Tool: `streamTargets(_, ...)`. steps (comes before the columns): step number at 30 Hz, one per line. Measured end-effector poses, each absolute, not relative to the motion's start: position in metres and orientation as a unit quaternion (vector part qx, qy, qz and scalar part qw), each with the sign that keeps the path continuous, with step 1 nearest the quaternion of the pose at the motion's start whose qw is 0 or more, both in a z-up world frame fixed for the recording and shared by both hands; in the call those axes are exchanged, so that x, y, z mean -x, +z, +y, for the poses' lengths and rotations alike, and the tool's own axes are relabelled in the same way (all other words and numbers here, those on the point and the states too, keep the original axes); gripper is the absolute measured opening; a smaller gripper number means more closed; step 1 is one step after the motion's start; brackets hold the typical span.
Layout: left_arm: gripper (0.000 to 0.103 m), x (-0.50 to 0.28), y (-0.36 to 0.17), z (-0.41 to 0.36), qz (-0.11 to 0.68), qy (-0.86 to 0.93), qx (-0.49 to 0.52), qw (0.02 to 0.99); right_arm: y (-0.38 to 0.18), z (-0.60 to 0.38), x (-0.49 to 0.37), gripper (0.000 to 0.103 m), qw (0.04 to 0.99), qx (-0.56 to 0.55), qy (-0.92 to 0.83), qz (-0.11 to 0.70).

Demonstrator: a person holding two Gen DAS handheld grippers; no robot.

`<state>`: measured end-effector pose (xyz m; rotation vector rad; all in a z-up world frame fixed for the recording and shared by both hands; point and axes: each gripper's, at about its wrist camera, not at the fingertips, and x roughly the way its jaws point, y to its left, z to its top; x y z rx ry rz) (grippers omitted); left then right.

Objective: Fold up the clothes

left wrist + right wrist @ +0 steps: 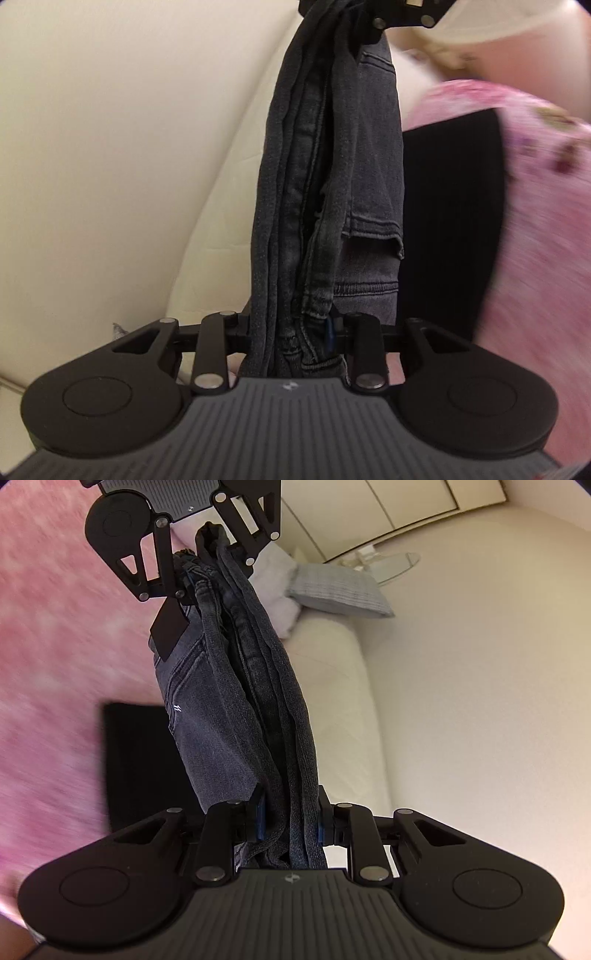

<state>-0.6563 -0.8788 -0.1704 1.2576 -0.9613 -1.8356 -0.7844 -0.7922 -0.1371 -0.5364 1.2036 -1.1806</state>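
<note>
1. Nearest the lens in the left wrist view, the left gripper point(295, 334) is clenched on one end of the folded dark grey jeans point(325, 177), bunched denim filling the gap between its pads at the bottom centre of the frame.
2. From there the jeans run straight up the middle of the frame, long axis in line with the fingers, to the right gripper point(343, 14) at the top edge, which pinches the far end.
3. Left of the denim lies a cream surface point(110, 147); right of it a folded black garment point(450, 221) rests on pink floral bedding point(546, 206), blurred.
4. In the right wrist view the right gripper point(288, 823) grasps its end at bottom centre, and the denim stretches up to the other gripper at upper left.
5. My reading: the bundle hangs taut between both hands, neither nearer, so laying it down means lowering both ends together, likely beside the black garment.
</note>
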Motion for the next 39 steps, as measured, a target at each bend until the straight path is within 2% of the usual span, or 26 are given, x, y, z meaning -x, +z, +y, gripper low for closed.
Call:
streamTargets(4, 0.030, 0.694, -0.253, -0.906, -0.361, -0.707, -0.500, 0.346, -0.194, -0.826, 0.828, 0.022, 0.630, 0.250, -0.518, 0.521)
streamTargets(9, 0.035, 0.720, -0.353, -0.903, -0.334, -0.721, -0.540, 0.276, -0.310, -0.834, 0.857, 0.022, 0.651, 0.174, -0.461, 0.577)
streamTargets(15, 0.043, 0.706, -0.357, -0.895, -0.354, -0.729, -0.525, 0.262, -0.340, -0.816, 0.864, 0.035, 0.661, 0.160, -0.468, 0.564)
streamTargets(20, 0.035, 0.699, -0.339, -0.911, -0.370, -0.717, -0.523, 0.275, -0.310, -0.832, 0.860, 0.027, 0.680, 0.113, -0.500, 0.524)
streamTargets(23, 0.036, 0.694, -0.341, -0.915, -0.370, -0.712, -0.523, 0.288, -0.306, -0.835, 0.850, 0.027, 0.682, 0.107, -0.509, 0.515)
streamTargets(26, 0.041, 0.691, -0.356, -0.910, -0.371, -0.711, -0.530, 0.275, -0.330, -0.832, 0.841, 0.030, 0.672, 0.110, -0.490, 0.545)
streamTargets(27, 0.041, 0.689, -0.361, -0.909, -0.372, -0.711, -0.532, 0.270, -0.337, -0.830, 0.839, 0.032, 0.668, 0.111, -0.485, 0.553)
streamTargets(29, 0.051, 0.685, -0.361, -0.907, -0.360, -0.717, -0.532, 0.271, -0.333, -0.827, 0.839, 0.037, 0.666, 0.111, -0.490, 0.551)
streamTargets(31, 0.055, 0.676, -0.351, -0.907, -0.339, -0.726, -0.529, 0.280, -0.328, -0.824, 0.842, 0.049, 0.664, 0.107, -0.494, 0.550)
streamTargets(33, 0.060, 0.662, -0.341, -0.904, -0.324, -0.729, -0.529, 0.291, -0.322, -0.819, 0.845, 0.050, 0.661, 0.104, -0.496, 0.553)
streamTargets(35, 0.060, 0.645, -0.335, -0.895, -0.327, -0.724, -0.525, 0.306, -0.317, -0.801, 0.843, 0.060, 0.657, 0.111, -0.498, 0.555)
streamTargets(37, 0.061, 0.637, -0.339, -0.884, -0.343, -0.719, -0.525, 0.299, -0.317, -0.784, 0.843, 0.086, 0.655, 0.127, -0.494, 0.557)
streamTargets(39, 0.070, 0.631, -0.346, -0.876, -0.364, -0.714, -0.524, 0.289, -0.324, -0.776, 0.839, 0.089, 0.651, 0.142, -0.487, 0.565)
